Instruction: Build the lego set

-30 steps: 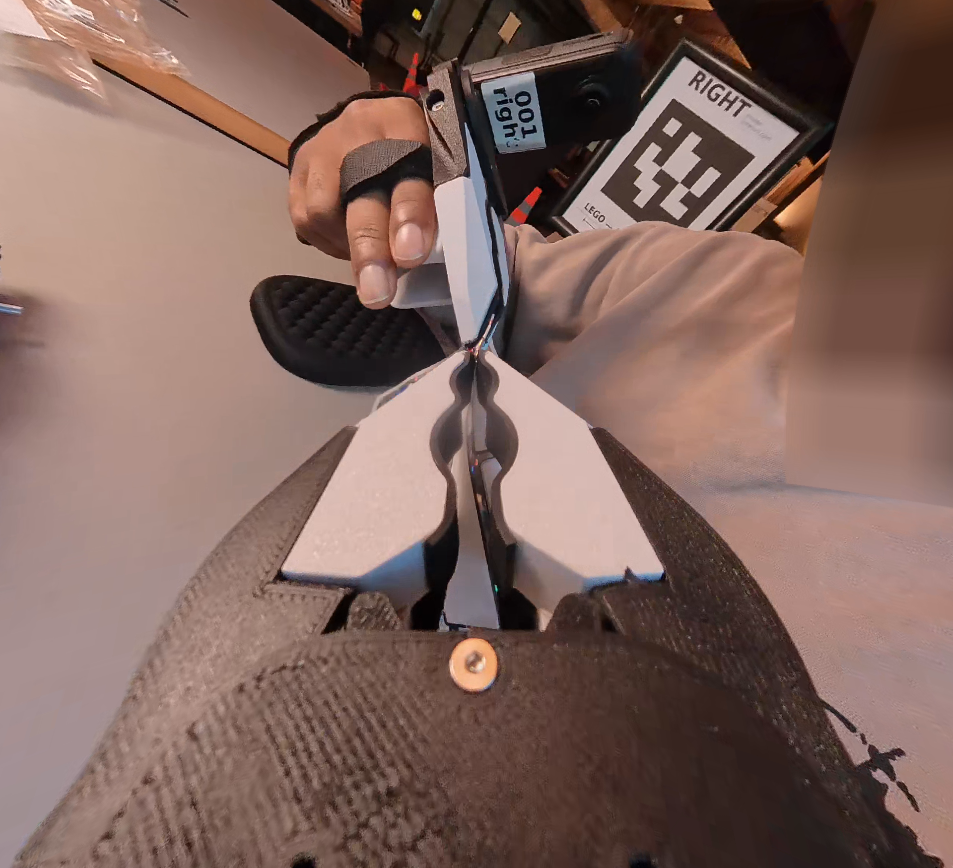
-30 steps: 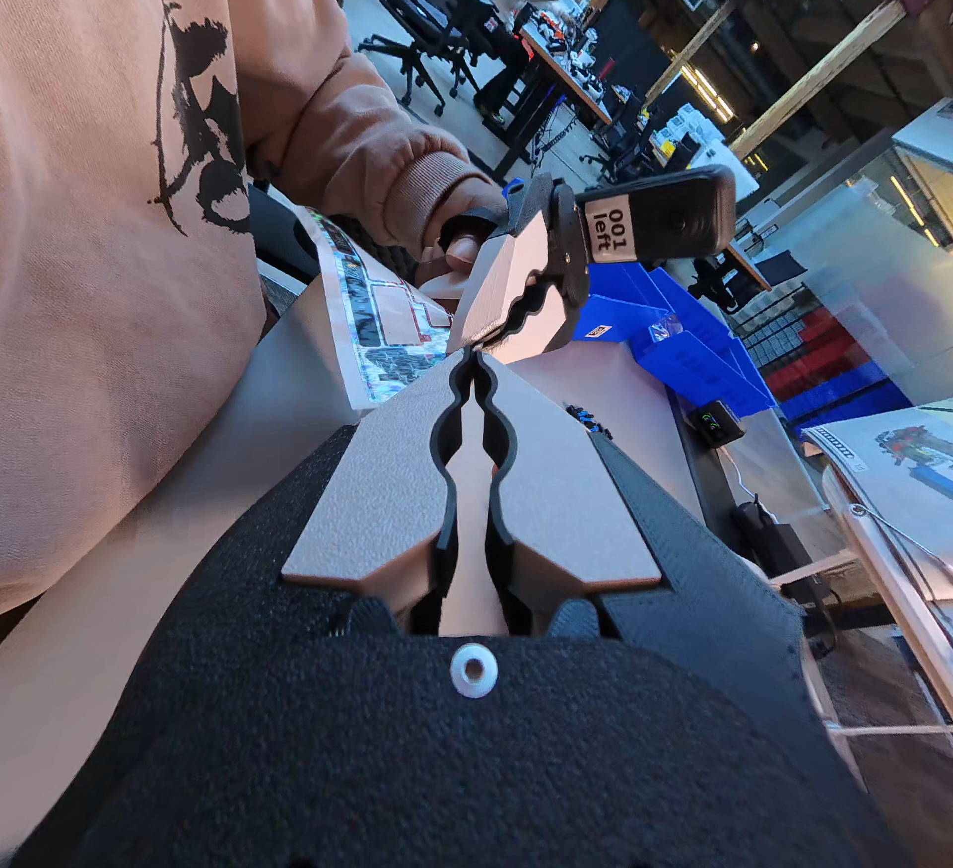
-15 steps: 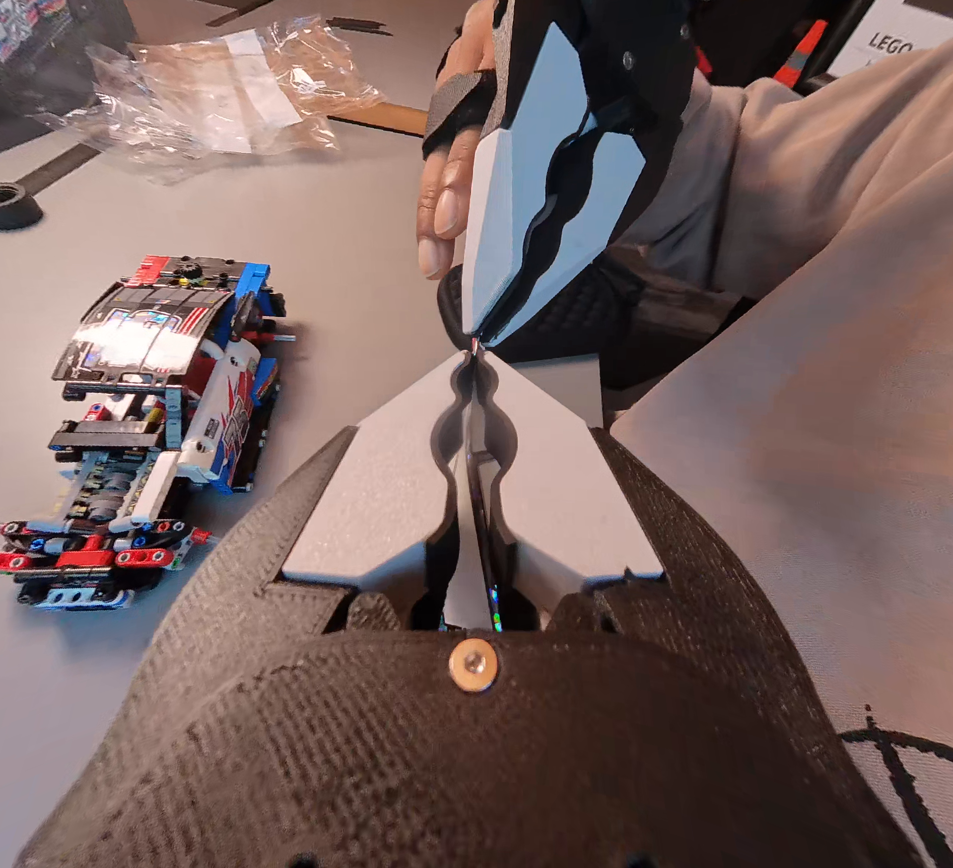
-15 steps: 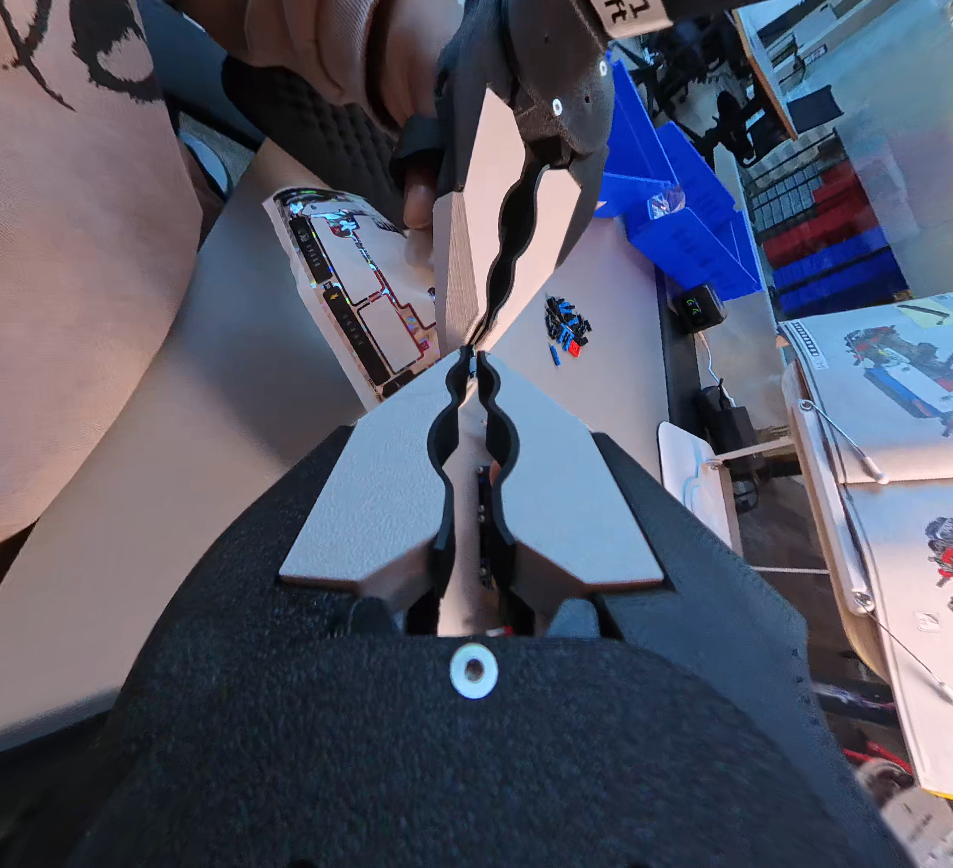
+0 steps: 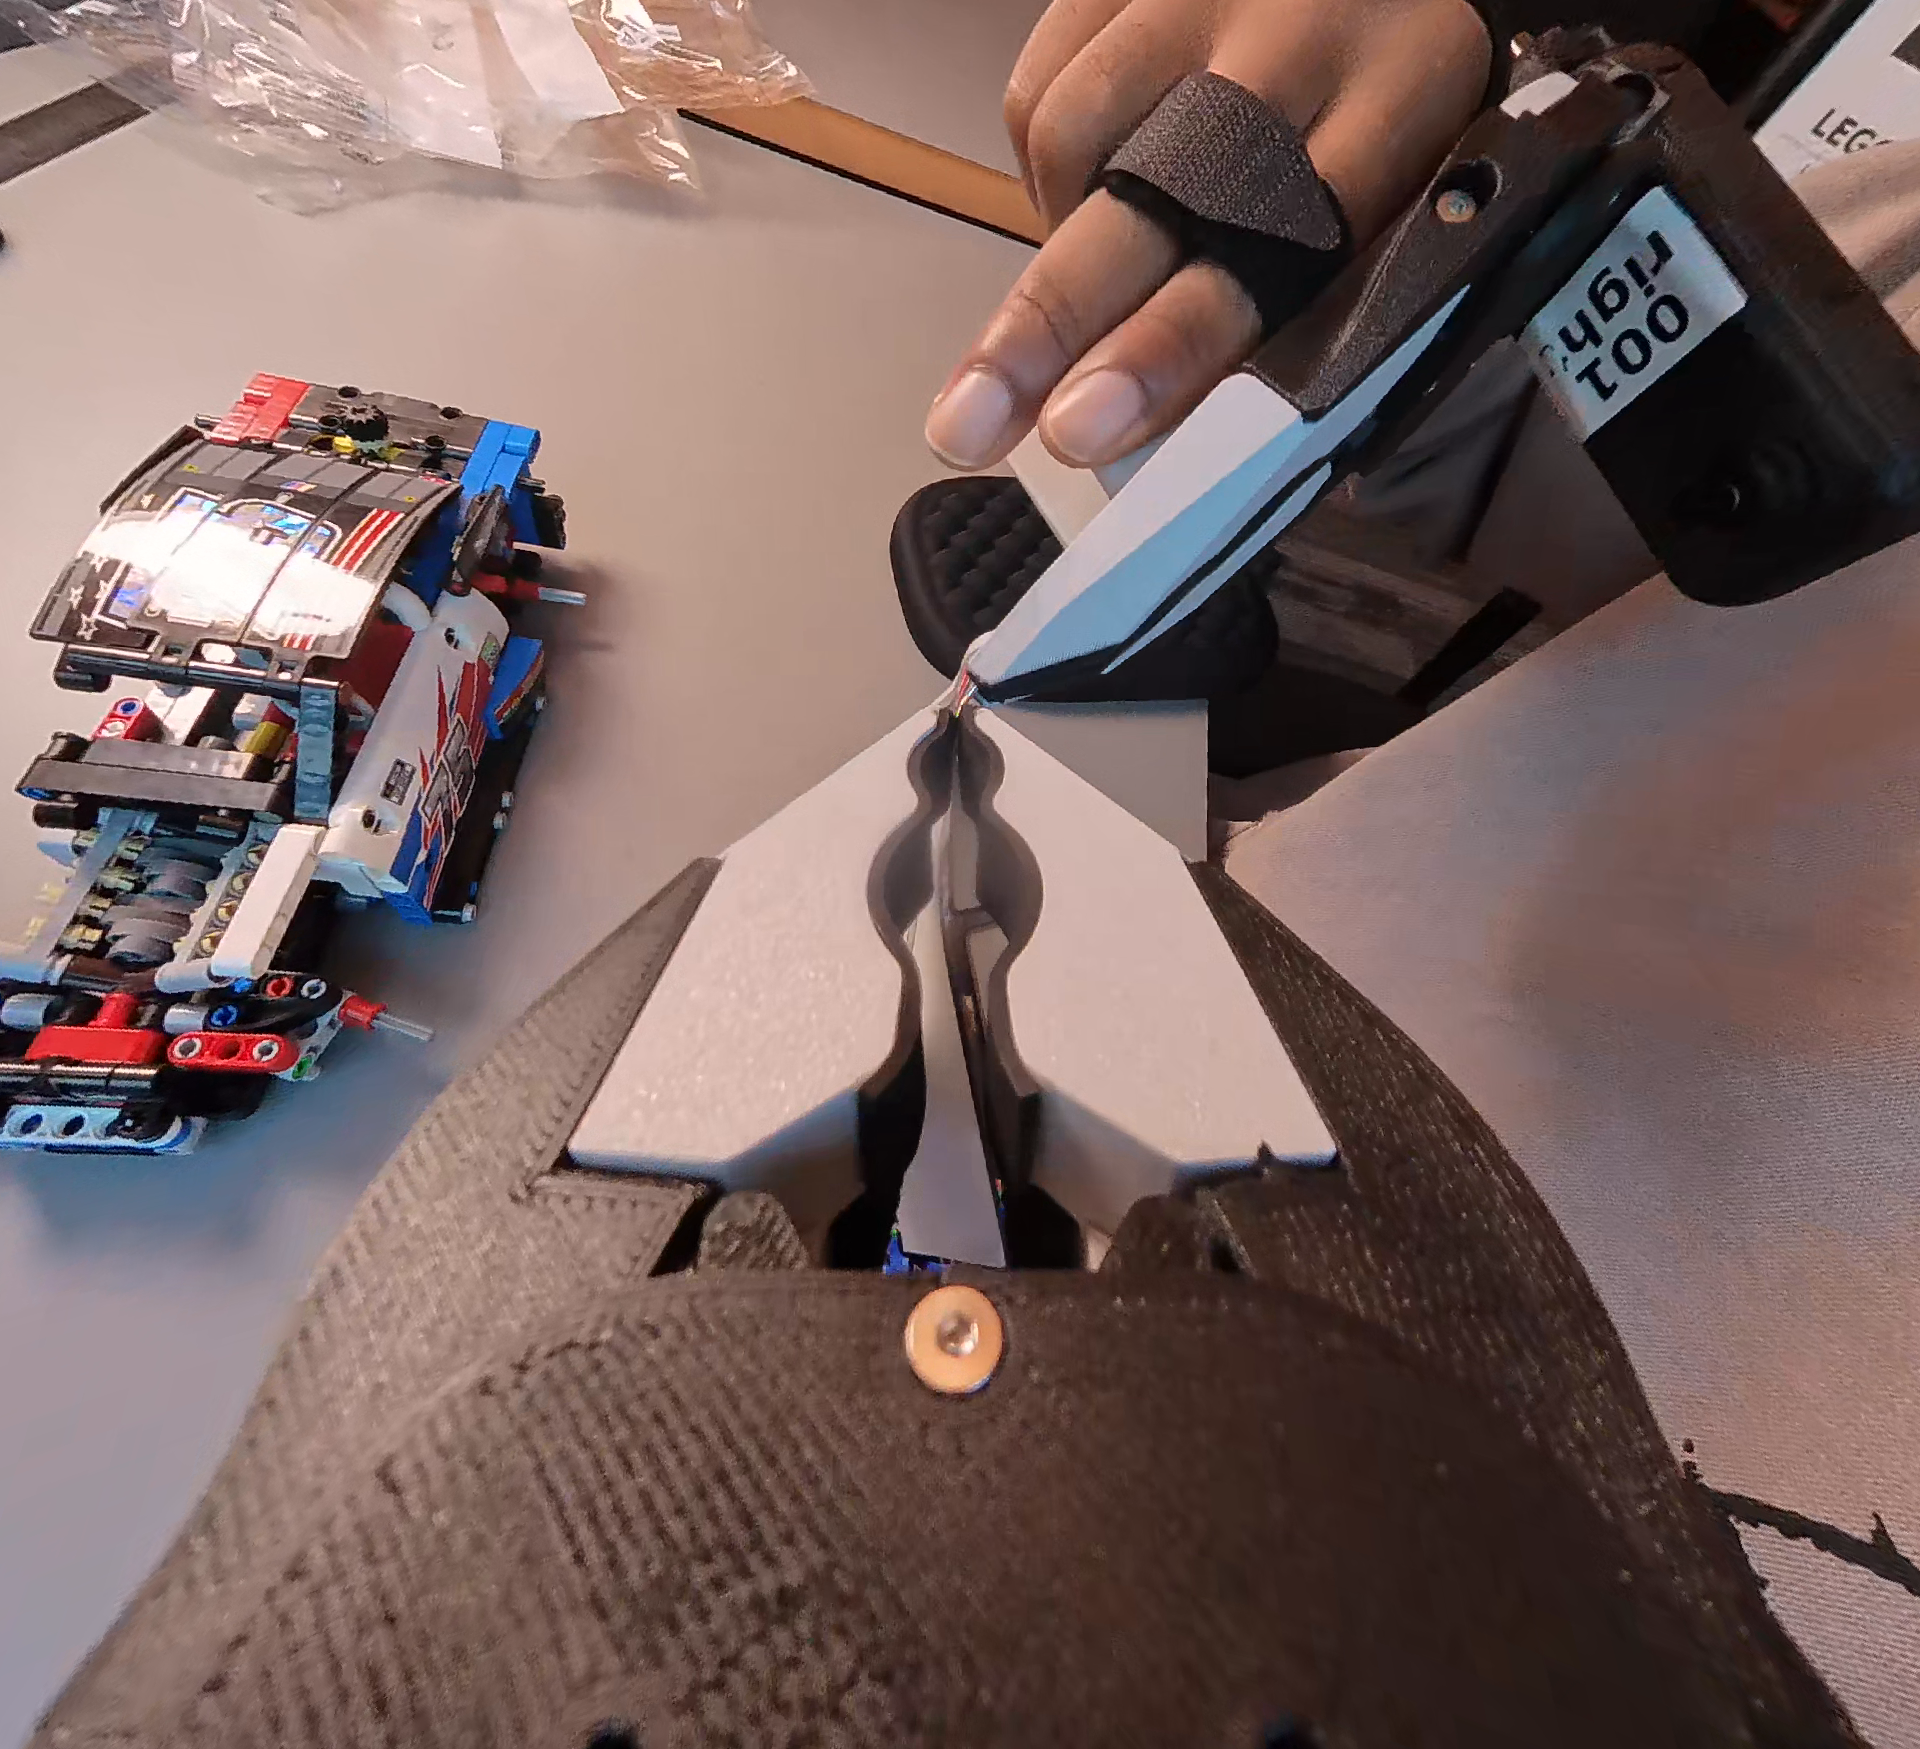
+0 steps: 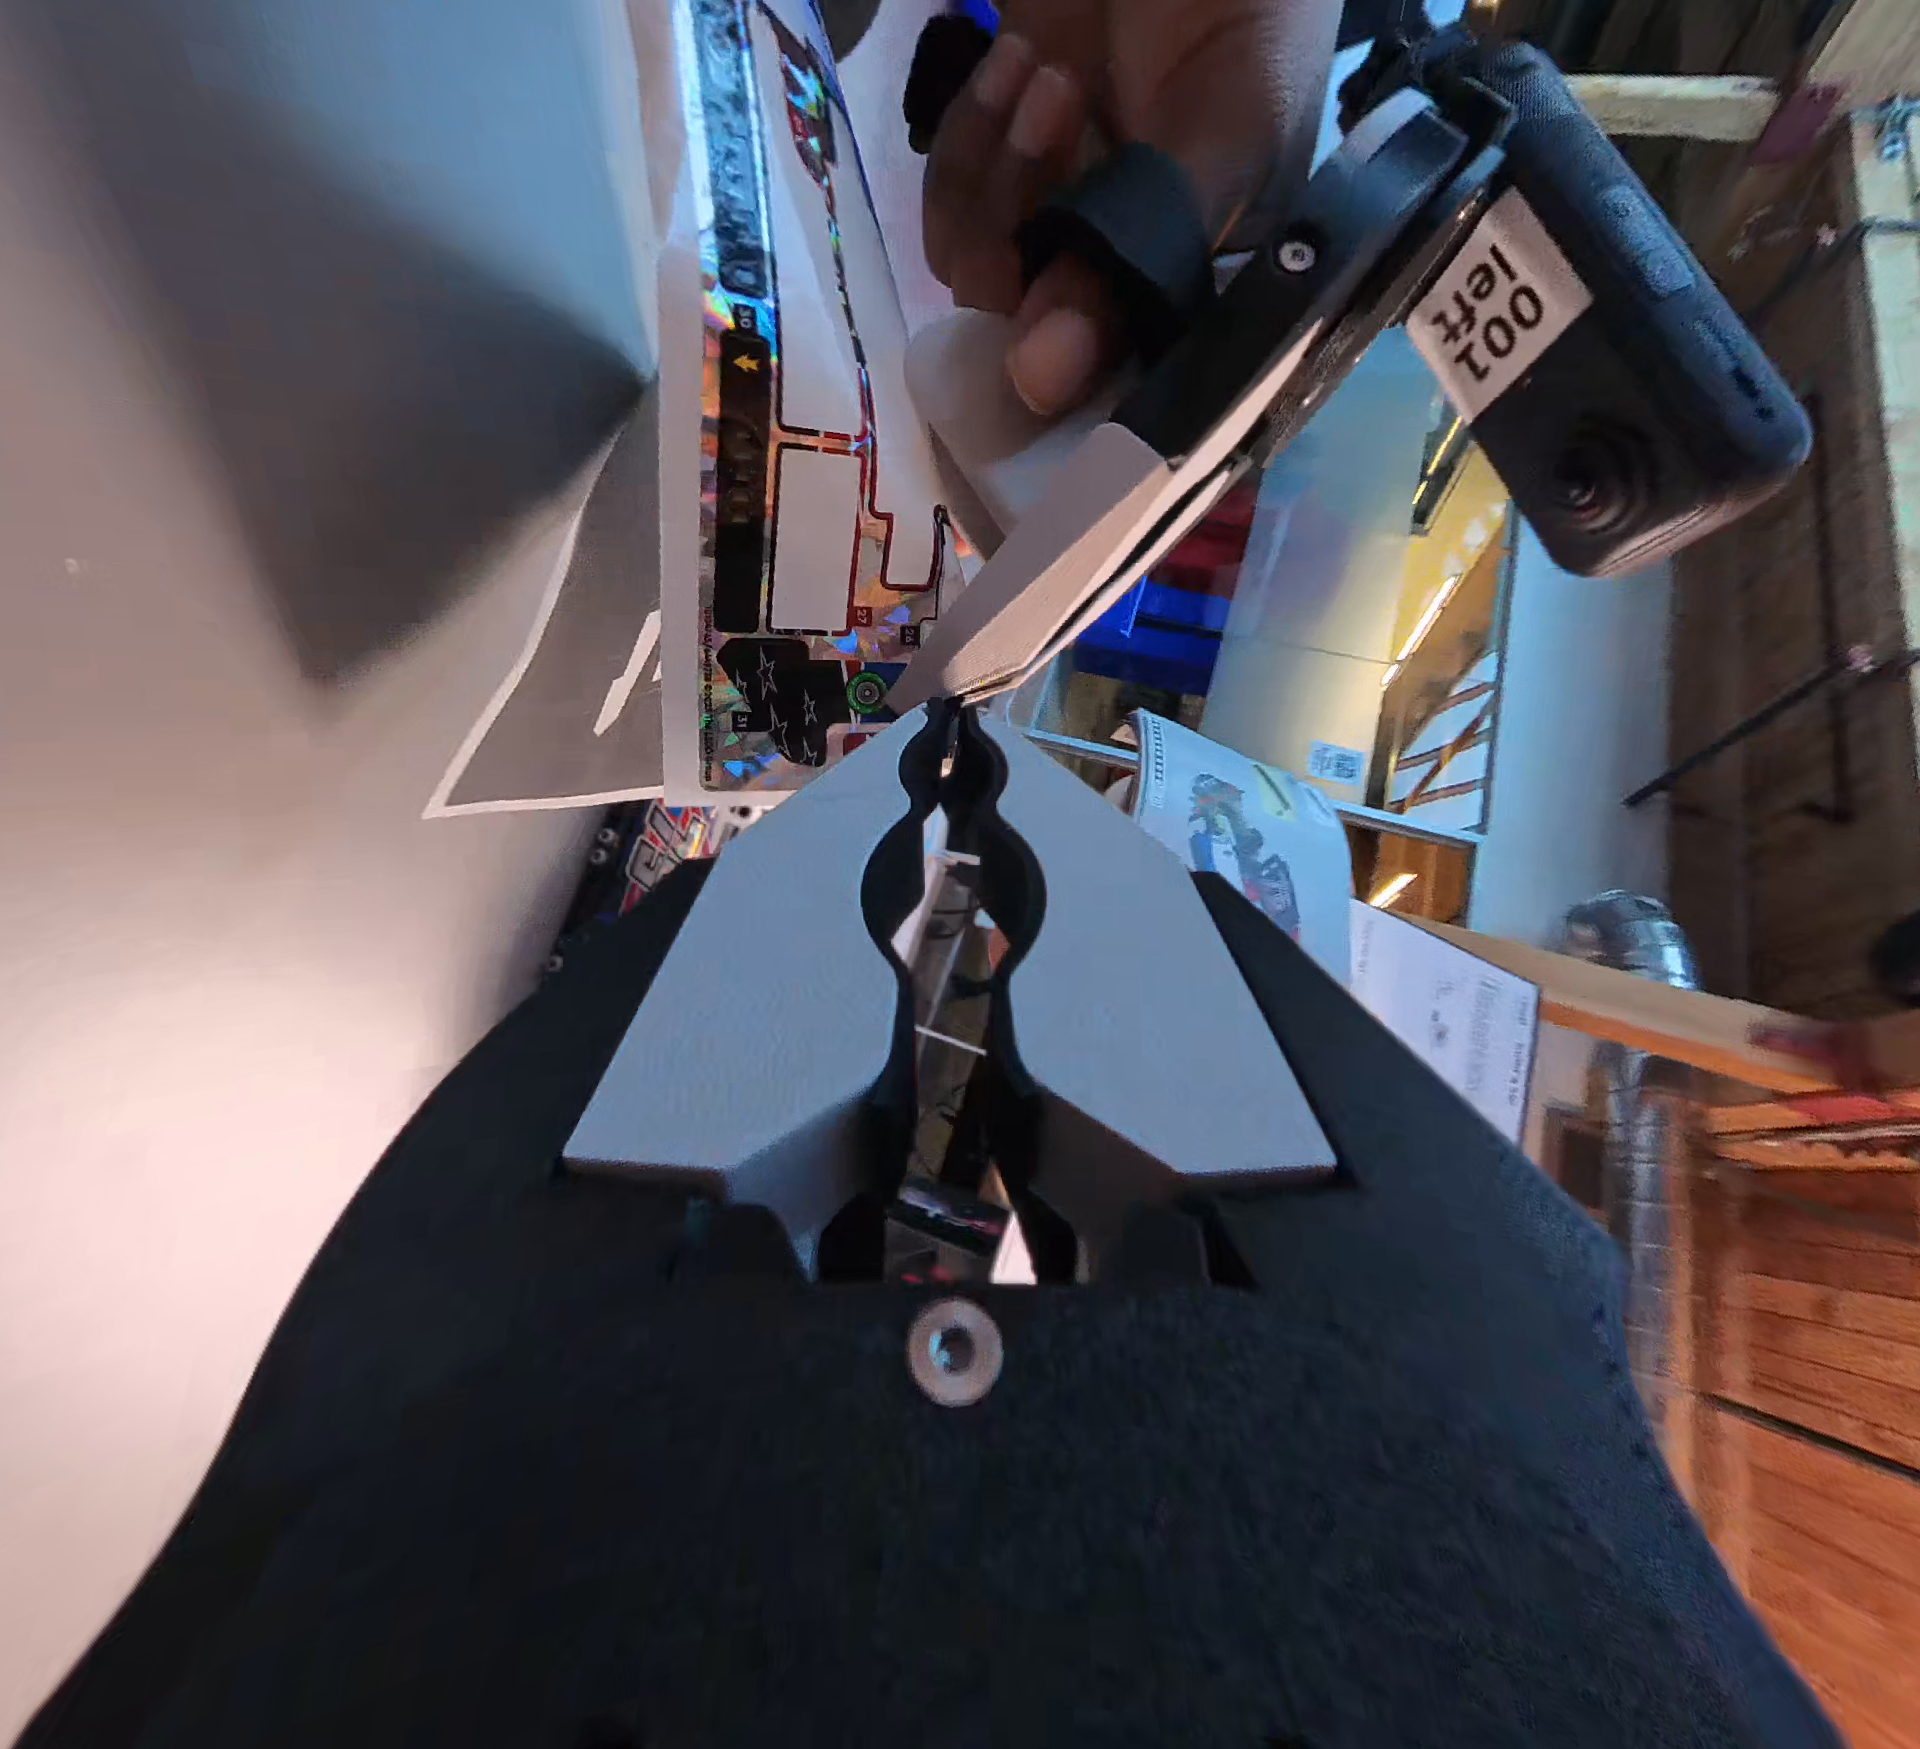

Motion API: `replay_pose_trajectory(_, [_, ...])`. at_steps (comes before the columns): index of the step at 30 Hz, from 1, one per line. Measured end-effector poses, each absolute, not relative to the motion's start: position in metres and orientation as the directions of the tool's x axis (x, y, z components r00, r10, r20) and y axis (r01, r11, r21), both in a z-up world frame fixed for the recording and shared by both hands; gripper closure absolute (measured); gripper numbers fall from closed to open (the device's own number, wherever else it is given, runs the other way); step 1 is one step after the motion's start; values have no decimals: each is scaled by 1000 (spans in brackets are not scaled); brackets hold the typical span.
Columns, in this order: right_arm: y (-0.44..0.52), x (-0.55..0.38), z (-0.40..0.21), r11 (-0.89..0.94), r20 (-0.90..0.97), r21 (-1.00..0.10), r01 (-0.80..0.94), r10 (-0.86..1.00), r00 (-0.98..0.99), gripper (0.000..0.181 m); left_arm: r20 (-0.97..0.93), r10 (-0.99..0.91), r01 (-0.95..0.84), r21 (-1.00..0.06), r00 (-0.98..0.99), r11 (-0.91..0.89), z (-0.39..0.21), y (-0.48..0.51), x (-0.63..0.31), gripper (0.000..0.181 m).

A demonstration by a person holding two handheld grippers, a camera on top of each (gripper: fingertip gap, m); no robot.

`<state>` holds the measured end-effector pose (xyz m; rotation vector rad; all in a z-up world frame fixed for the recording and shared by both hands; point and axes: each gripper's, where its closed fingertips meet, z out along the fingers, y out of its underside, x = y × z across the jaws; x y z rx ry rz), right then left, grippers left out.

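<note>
The left gripper has its fingers pressed together on the sticker sheet, whose thin edge runs down the slot between them in the left view. The right gripper meets it tip to tip, fingers closed down to a sliver; they seem to nip something small and thin at that point, probably a sticker being peeled, though it is too small to be sure. Holding the sheet firmly in one gripper gives the other something to pull against, which is likely why the two tips sit touching.

The sheet hangs up off the table, glossy and holographic, with several outlines already empty. The car, half built in black, white, red and blue with its frame open at the near end, sits on the table well to the left of the grippers, clear of the work and ready for the next sticker. Empty bags lie behind it. The booklet stands open just beyond the right gripper, presumably kept in sight for reference
</note>
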<state>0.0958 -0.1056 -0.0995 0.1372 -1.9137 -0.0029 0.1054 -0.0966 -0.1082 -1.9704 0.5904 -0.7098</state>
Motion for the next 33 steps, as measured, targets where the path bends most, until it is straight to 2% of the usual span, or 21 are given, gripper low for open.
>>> replay_pose_trajectory(5, [-107, 100, -100, 982, 943, 142, -123, -172, -284, 181, 244, -637, -107, -881, 731, -460, -109, -93, 102, 181])
replay_pose_trajectory(8, [-108, 104, -103, 984, 944, 124, -128, -157, -292, 181, 263, -636, -90, -880, 725, -466, -108, -92, 99, 181])
replay_pose_trajectory(10, [-107, 106, -99, 994, 950, 22, -111, -56, -308, 180, 226, -634, -118, -884, 739, -453, -109, -93, 98, 181])
replay_pose_trajectory(13, [-104, 105, -87, 968, 913, -245, -55, 211, -348, 178, 211, -632, -128, -885, 746, -447, -110, -93, 98, 181])
replay_pose_trajectory(16, [-102, 103, -81, 873, 790, -486, 27, 452, -413, 175, 171, -631, -157, -889, 757, -430, -110, -92, 99, 181])
replay_pose_trajectory(19, [-102, 102, -85, 806, 687, -586, 88, 552, -473, 174, 112, -630, -203, -891, 768, -405, -110, -92, 101, 181])
replay_pose_trajectory(23, [-99, 100, -93, 796, 654, -590, 135, 570, -497, 176, 49, -625, -252, -888, 779, -385, -110, -91, 101, 181])
replay_pose_trajectory(33, [-98, 96, -100, 799, 652, -582, 148, 568, -502, 181, 47, -622, -257, -884, 781, -390, -114, -90, 100, 181])
